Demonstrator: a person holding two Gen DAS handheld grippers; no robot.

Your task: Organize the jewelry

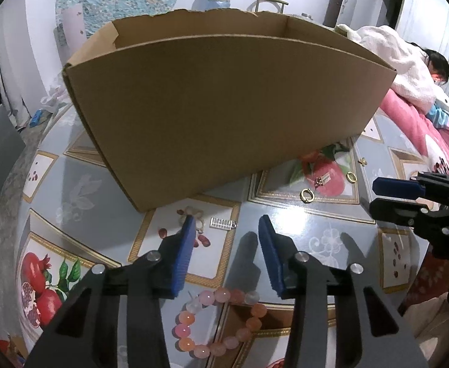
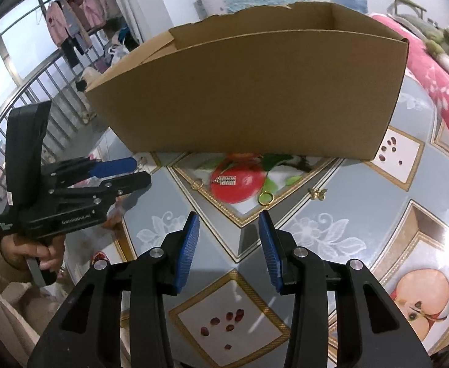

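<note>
A pink and orange bead bracelet point(image 1: 218, 322) lies on the tablecloth under my left gripper point(image 1: 227, 225), whose blue pads stand apart with nothing between them. Just past its tips sits a small silver abacus charm point(image 1: 223, 224). To the right lie two gold rings point(image 1: 307, 195) and a jewelled pin point(image 1: 322, 180). My right gripper point(image 2: 229, 222) is open and hovers over bare cloth. Ahead of it are a gold ring point(image 2: 266, 197), a second ring point(image 2: 197, 184), a silver charm point(image 2: 224, 181) and a gold insect brooch point(image 2: 316, 193). An open cardboard box point(image 1: 224, 107) stands behind the jewelry.
The fruit-patterned tablecloth point(image 2: 362, 184) covers a round table whose edge falls away on the left. A pink blanket point(image 1: 414, 128) with a person lying under white fleece borders the right side. A hand point(image 2: 40, 257) holds the left gripper's handle. A railing and hung clothes are behind.
</note>
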